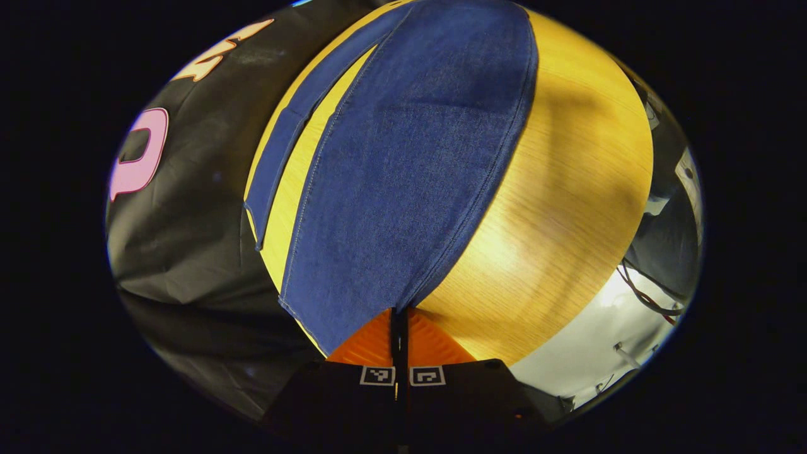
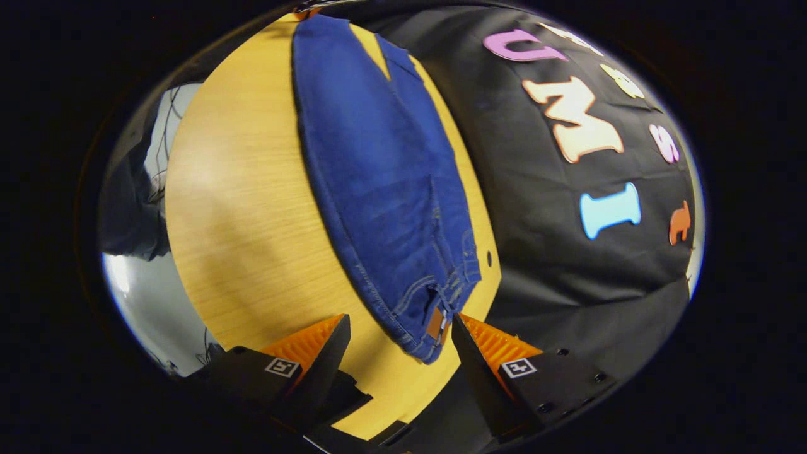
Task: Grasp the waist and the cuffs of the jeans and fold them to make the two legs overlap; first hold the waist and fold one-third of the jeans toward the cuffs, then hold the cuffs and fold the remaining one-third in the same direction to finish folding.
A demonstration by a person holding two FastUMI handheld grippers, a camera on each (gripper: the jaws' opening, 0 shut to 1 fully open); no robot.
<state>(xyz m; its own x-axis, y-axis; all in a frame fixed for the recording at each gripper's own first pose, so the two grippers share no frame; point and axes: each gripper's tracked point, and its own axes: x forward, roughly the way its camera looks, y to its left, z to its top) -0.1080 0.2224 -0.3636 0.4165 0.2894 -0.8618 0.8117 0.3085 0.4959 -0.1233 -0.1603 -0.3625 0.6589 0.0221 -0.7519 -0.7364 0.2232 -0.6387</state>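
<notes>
**Jeans laid flat on table, one gripper closed at the cuff end, the other spread at the waist**

A pair of dark blue denim jeans [image 1: 403, 170] is seen spread lengthwise on a light yellow wood-grain table [image 1: 567, 208], with the black cloth wall of the booth [image 1: 189, 208] just beyond the table's far edge. In the left gripper view, the left gripper [image 1: 400, 328] is shown at the near end of the jeans, its two fingers brought together with only a thin line between them; a hem corner of the wider leg meets the fingertips, but whether cloth is pinched between them cannot be told. A second, narrower strip of the same denim is seen beside the wide leg, on the side toward the wall, with a band of bare table between them. In the right gripper view, the waist end of the jeans [image 2: 384, 189] is seen nearest the right gripper [image 2: 400, 331], whose fingers are held wide apart on either side of the waistband [image 2: 435, 315], where a small brown patch is visible. The waistband corner is seen lying between the fingers, untouched by either
</notes>
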